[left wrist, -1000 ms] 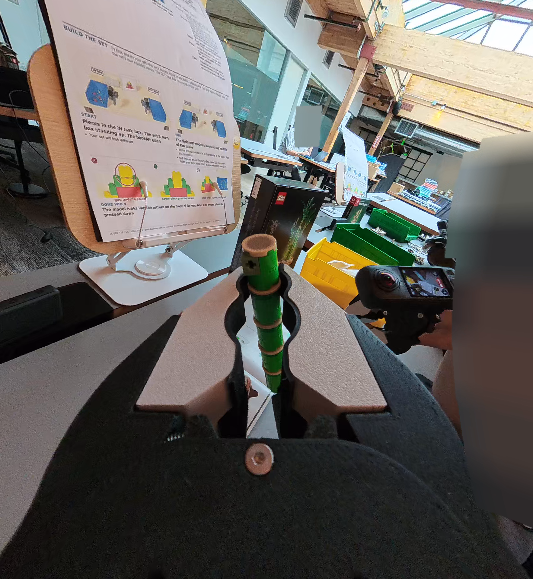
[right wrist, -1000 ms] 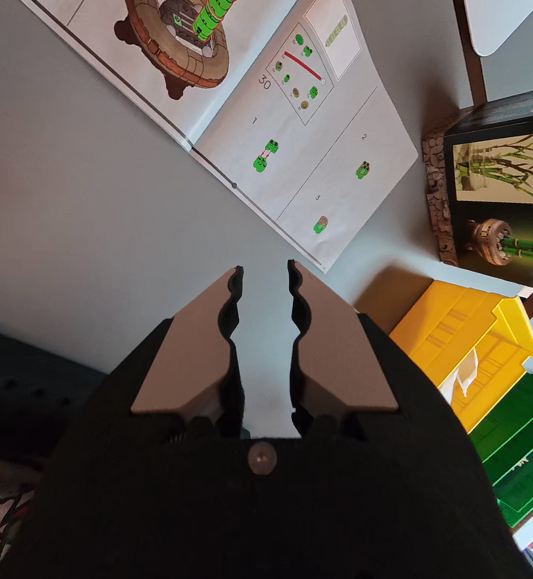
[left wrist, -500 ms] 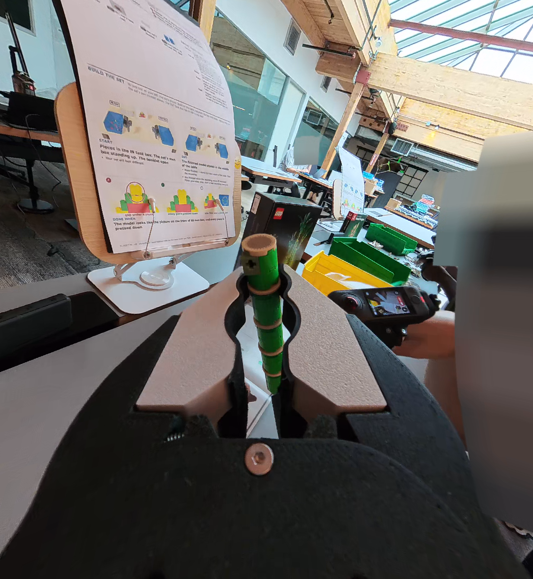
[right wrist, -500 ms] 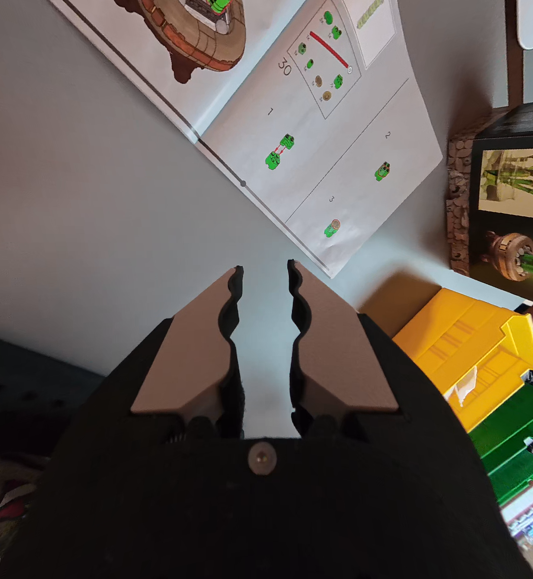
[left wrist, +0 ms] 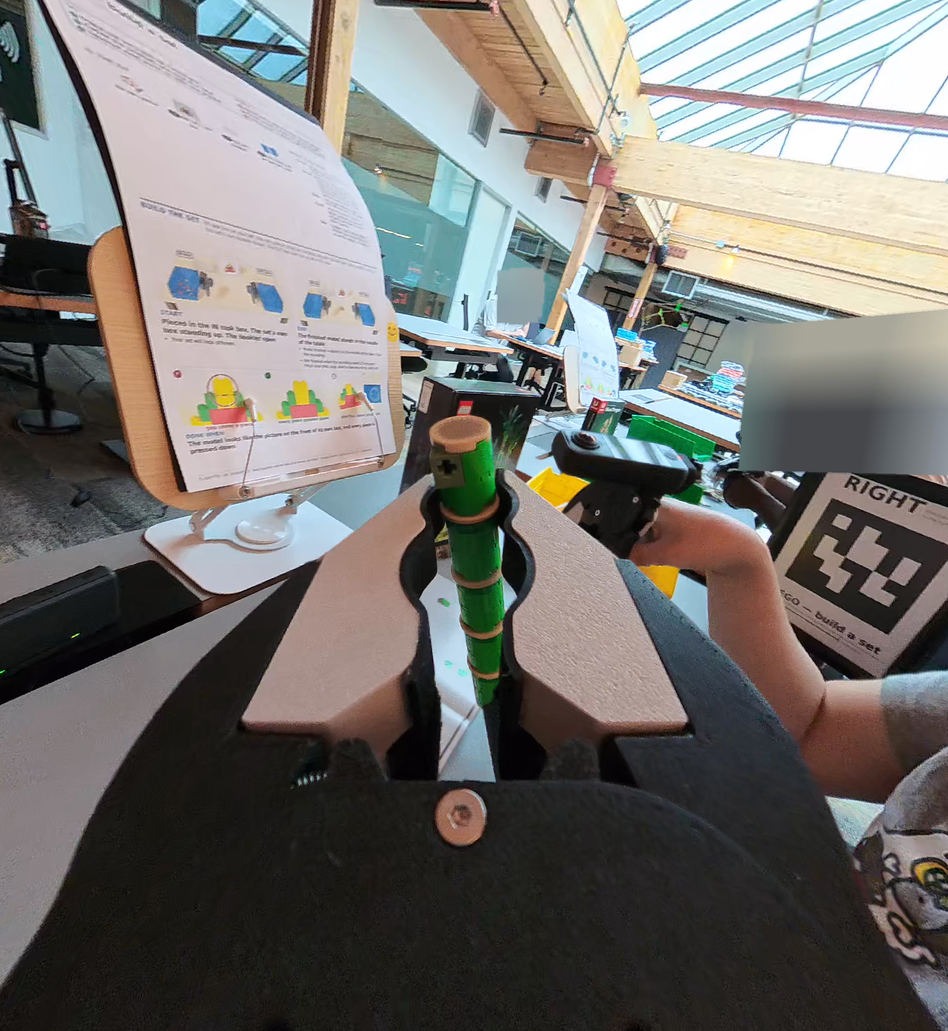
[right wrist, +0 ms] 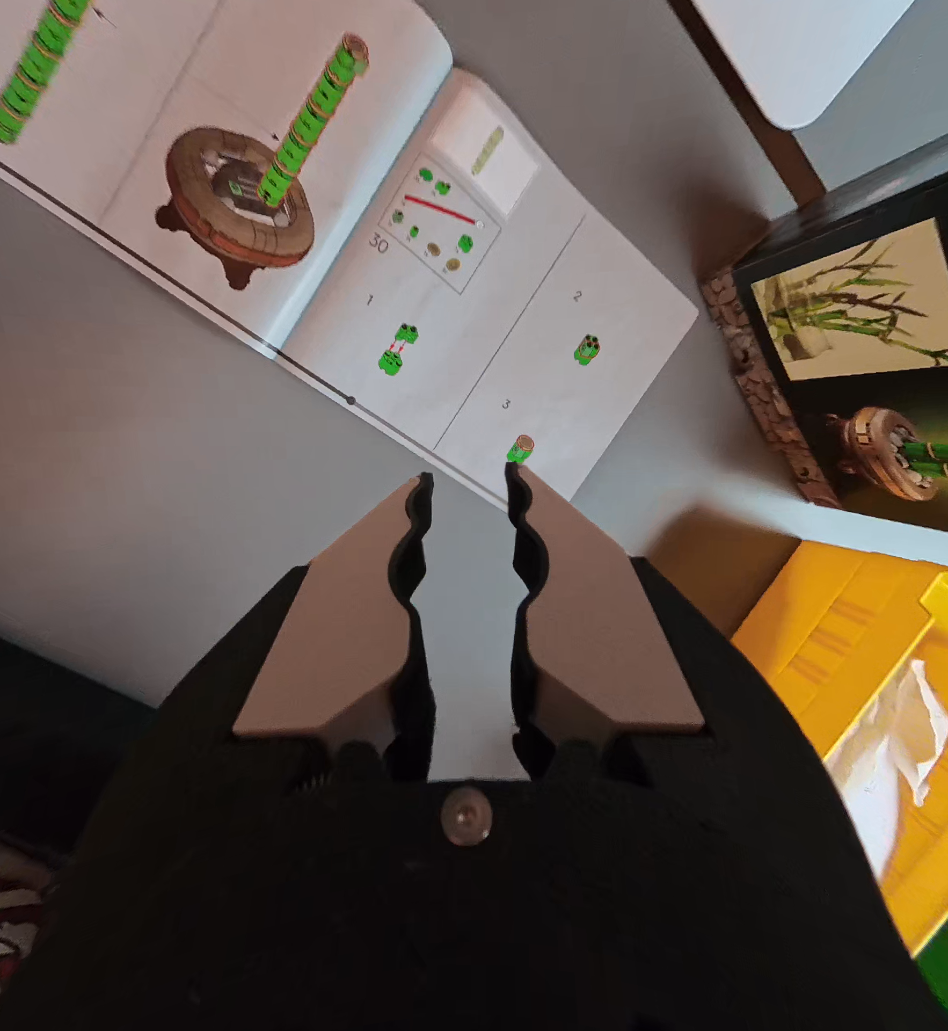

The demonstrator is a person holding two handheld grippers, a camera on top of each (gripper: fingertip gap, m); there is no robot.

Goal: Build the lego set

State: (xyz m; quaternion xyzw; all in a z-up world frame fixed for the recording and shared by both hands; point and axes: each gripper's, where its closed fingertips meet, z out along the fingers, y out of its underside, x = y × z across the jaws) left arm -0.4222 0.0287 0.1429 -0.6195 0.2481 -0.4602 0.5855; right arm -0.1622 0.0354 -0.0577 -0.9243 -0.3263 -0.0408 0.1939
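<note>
My left gripper is shut on a green bamboo stalk built of round green bricks with tan rings and a tan cap; the stalk stands upright between the fingers above the grey table. My right gripper is open and empty, pointing down at the table just below the open instruction booklet. The right gripper also shows in the left wrist view, held in a hand to the right of the stalk.
The black set box stands at the right, with a yellow bin holding white paper below it and a green bin beyond. An instruction sheet on a wooden stand rises at the back left. A dark bar lies at the left. My hands' fingertips stand some 35 cm from each other.
My right gripper has drawn back and risen, so more of the booklet shows. In the left wrist view it has moved closer to the stalk. The left gripper keeps its hold.
</note>
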